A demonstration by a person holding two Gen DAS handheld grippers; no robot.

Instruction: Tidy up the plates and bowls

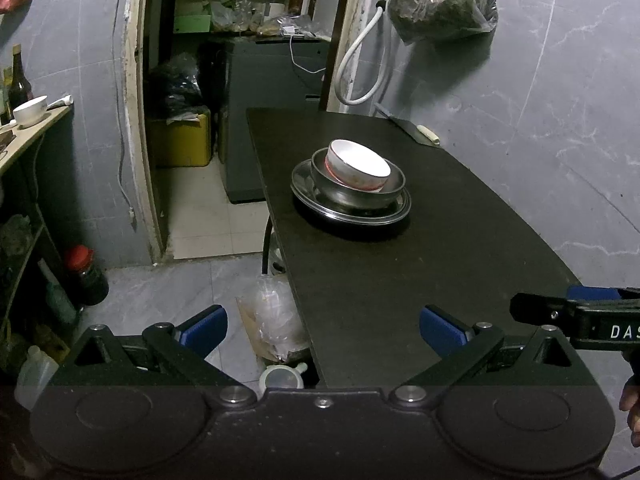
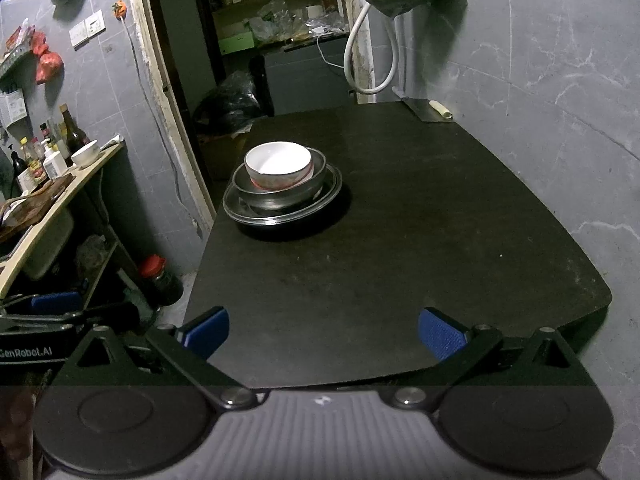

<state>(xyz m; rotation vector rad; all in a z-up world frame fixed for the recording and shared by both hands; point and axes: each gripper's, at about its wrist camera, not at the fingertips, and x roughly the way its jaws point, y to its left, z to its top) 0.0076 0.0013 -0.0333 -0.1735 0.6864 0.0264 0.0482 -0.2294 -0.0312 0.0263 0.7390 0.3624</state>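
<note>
Both spread grippers, left gripper (image 1: 323, 330) and right gripper (image 2: 323, 332), hang well short of the stacked bowls (image 2: 280, 176).

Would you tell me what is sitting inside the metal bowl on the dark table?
A white bowl sits tilted inside the metal bowl, which rests on stacked metal plates. Its inside looks empty; anything beneath it is hidden.

one white bowl (image 2: 278, 164) in one steel bowl (image 2: 280, 190) on one steel plate (image 2: 280, 214), all on one black table (image 2: 400, 260). one more white bowl on the side shelf (image 2: 85, 155), one cleaver (image 2: 428, 109).
</note>
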